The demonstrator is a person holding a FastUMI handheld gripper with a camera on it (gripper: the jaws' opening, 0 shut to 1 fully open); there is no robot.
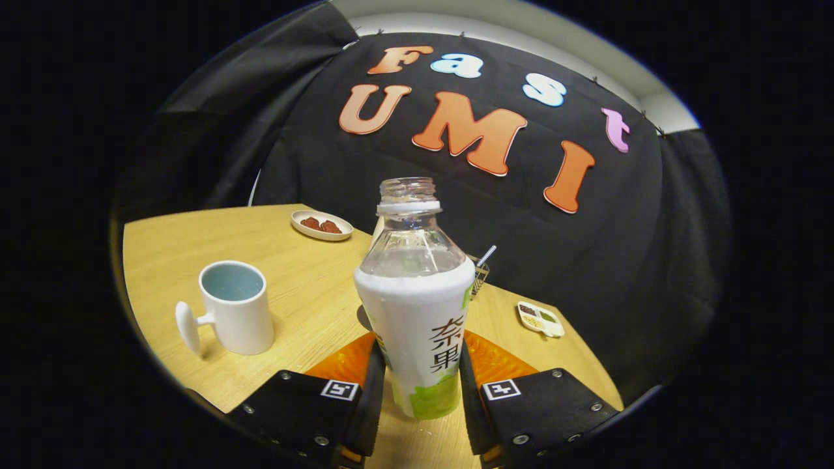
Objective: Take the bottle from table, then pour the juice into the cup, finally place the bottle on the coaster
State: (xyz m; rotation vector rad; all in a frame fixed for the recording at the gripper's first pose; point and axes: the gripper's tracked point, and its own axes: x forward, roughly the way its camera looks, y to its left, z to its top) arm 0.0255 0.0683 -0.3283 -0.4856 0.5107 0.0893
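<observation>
Spreading beneath everything is the wooden table (pixel 287 312), pale and round-edged against the booth's dark cloth. Upright on it, between the gripper (pixel 417 391) fingers, stands the bottle (pixel 417 306), uncapped, its clear shoulder above a white and green sleeve; both fingers press against its lower sides, so the gripper is clamped on it. An orange coaster (pixel 345 361) lies under and just behind the bottle's base, showing on either side of it. To the left, well apart from the bottle, sits the white cup (pixel 236 306), handle turned outward. Beyond, near the table's far edge, rests a small oval dish (pixel 322 225) with dark reddish pieces; to the right lies a little divided tray (pixel 540 318).
</observation>
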